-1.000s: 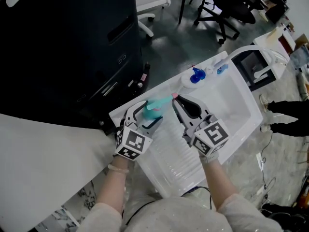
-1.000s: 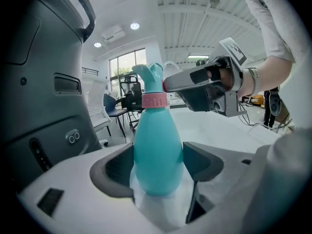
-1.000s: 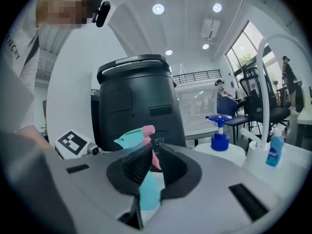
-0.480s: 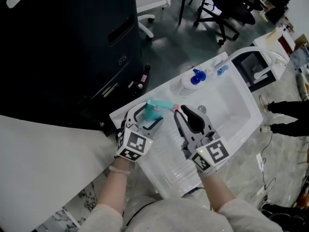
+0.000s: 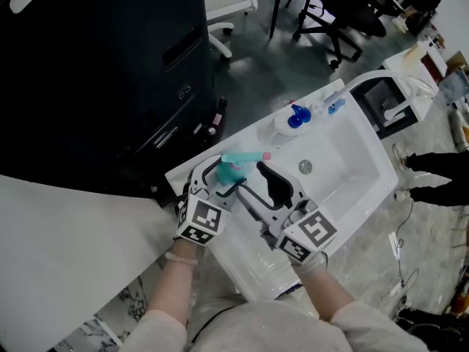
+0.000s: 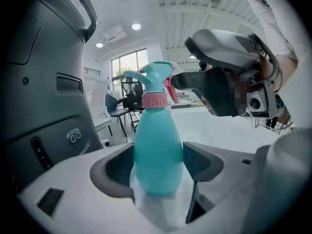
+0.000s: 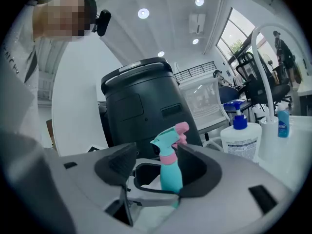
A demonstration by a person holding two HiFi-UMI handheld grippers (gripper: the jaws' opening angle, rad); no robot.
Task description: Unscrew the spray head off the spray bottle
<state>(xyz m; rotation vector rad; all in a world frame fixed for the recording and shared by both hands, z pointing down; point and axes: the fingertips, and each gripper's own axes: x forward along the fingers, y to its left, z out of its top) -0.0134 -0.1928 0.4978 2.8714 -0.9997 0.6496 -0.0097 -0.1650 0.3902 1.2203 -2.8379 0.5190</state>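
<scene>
Change: right tool (image 5: 250, 182) has just been opening. A second ago it was nearly shut, tips up at the pink nozzle. Now the jaws stand wide with nothing gripped, and it has slid in toward the left tool and rolled a little.

Right gripper view: bottle (image 7: 171, 176) and head (image 7: 169, 137) sit in the gap between the jaws but further out. The pads aren't pressing on anything.

Left tool (image 5: 226, 174) hasn't budged. It's clamped on the bottle's belly, a pad on each side, and holds it upright on the white surface (image 5: 253, 261) beside the sink (image 5: 350, 147).

Left gripper view: head (image 6: 152, 78) is on, and the pink collar (image 6: 154, 100) looks seated on the neck with no visible gap. Can't tell whether any thread has backed off.

My read:
- This looks like a release between twists or a re-grip, not a finish. The head is not off yet.
- The nozzle is poor purchase for turning. Next grab should go on the collar or the head body, jaws square across it.
- The left tool's hold is what resists the torque. If the bottle spins in its pads, nothing unscrews.

Soap bottle (image 5: 288, 124) at the sink's rim is well apart, so no interference.
</scene>
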